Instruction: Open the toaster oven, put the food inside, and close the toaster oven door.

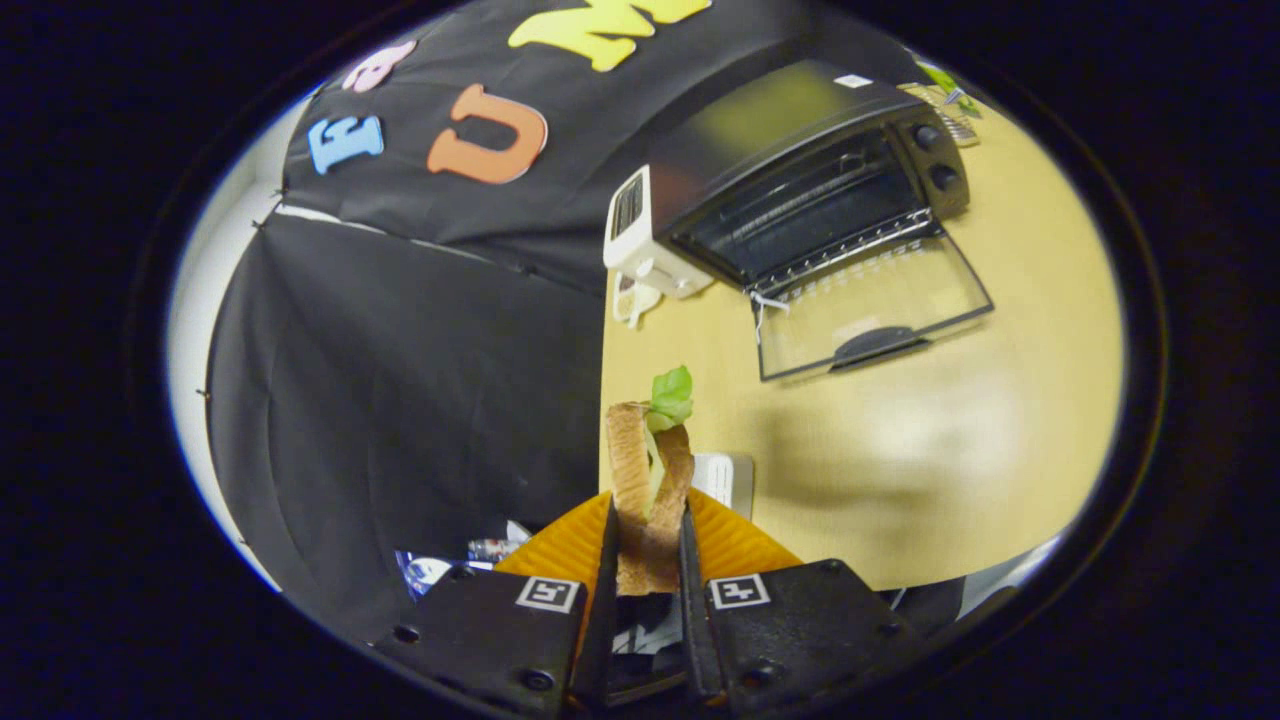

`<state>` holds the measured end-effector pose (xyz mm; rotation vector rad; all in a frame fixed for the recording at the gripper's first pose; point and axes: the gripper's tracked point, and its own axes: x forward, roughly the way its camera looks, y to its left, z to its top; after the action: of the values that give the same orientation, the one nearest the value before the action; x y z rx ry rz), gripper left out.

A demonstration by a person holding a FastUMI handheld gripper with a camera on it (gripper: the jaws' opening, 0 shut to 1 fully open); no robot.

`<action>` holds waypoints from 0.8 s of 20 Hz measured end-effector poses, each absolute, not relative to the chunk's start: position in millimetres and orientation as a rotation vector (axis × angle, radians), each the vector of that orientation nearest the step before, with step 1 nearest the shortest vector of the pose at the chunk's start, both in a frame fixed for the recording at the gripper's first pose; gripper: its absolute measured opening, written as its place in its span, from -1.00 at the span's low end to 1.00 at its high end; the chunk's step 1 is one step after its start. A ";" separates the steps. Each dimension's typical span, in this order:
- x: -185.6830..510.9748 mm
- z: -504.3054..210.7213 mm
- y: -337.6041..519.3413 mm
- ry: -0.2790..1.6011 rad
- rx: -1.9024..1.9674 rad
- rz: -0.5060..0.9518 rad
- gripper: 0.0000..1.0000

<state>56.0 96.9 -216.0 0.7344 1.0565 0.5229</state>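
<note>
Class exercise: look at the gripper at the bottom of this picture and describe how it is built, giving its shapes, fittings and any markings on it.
The gripper has two thin, flat, blade-like fingers that taper forward from two blocky housings. Each housing has a matte, slightly textured face, round screws near its corners and a small square black-and-white tag on its inner front corner. No cables can be made out.

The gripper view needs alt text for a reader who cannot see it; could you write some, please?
The gripper is shut on a sandwich with a green leaf sticking out, held above an orange plate. Beyond the fingers, on a yellow table, a black toaster oven stands with its glass door folded down open.
</note>
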 end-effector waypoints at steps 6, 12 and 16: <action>114.5 -204.9 -2.1 0.887 0.937 0.381 -0.32; 191.3 -260.4 -54.2 0.708 1.170 0.270 -0.33; 251.7 -315.7 -62.3 0.601 1.271 0.228 -0.33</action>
<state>251.7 -62.3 -315.7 1.2711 0.6013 0.2281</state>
